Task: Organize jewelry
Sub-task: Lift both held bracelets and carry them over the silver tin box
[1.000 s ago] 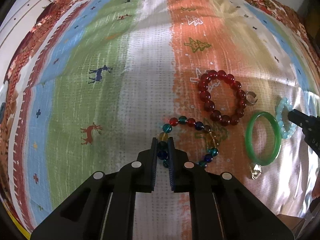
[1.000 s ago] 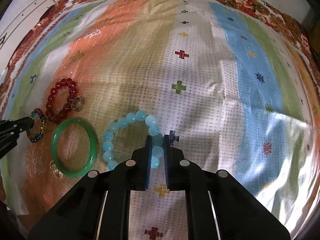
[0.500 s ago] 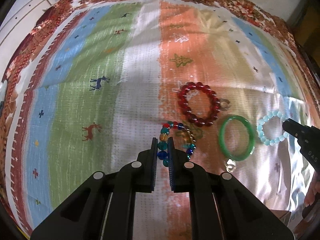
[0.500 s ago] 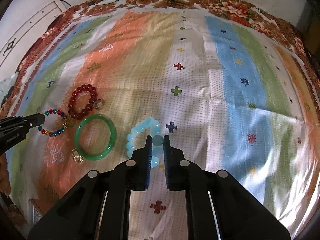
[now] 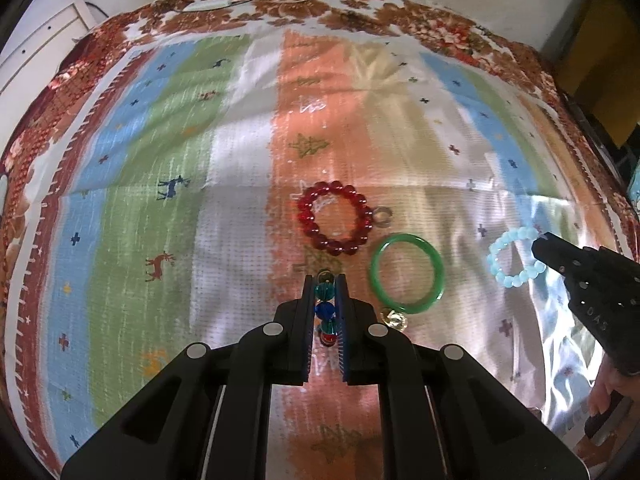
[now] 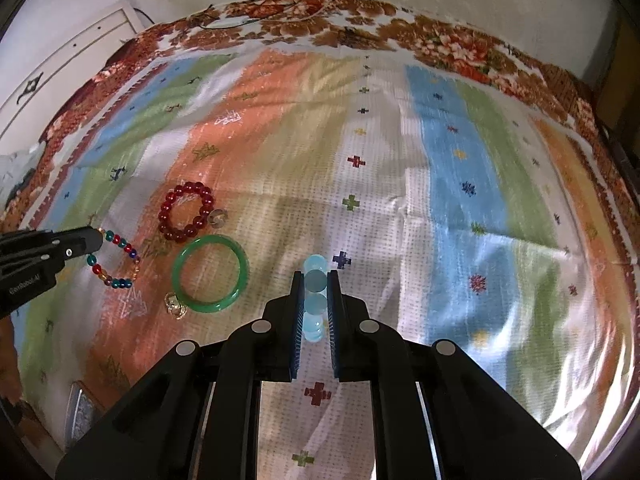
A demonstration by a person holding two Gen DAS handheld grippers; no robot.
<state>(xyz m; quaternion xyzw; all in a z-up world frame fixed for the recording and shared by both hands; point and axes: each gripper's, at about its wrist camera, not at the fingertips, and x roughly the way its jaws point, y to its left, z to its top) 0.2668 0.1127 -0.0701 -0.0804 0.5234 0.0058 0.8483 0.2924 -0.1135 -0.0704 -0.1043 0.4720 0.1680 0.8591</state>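
Both bracelets had lifted off the striped cloth (image 5: 240, 208). At 9 o'clock the left gripper (image 5: 325, 292) pinched the multicolored bead bracelet (image 6: 116, 258); at 3 o'clock the right gripper (image 6: 314, 292) pinched the pale blue bead bracelet (image 5: 516, 258). Either dangling loop could probably slip or snag the green bangle (image 5: 407, 273).

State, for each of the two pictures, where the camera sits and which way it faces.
Left wrist: on the left gripper, facing steeply down at the striped cloth; jaws clamp the multicoloured bead bracelet.
Right wrist: on the right gripper, likewise; jaws clamp the pale blue bead bracelet.
Shared: red bead bracelet, green bangle, each other's gripper.
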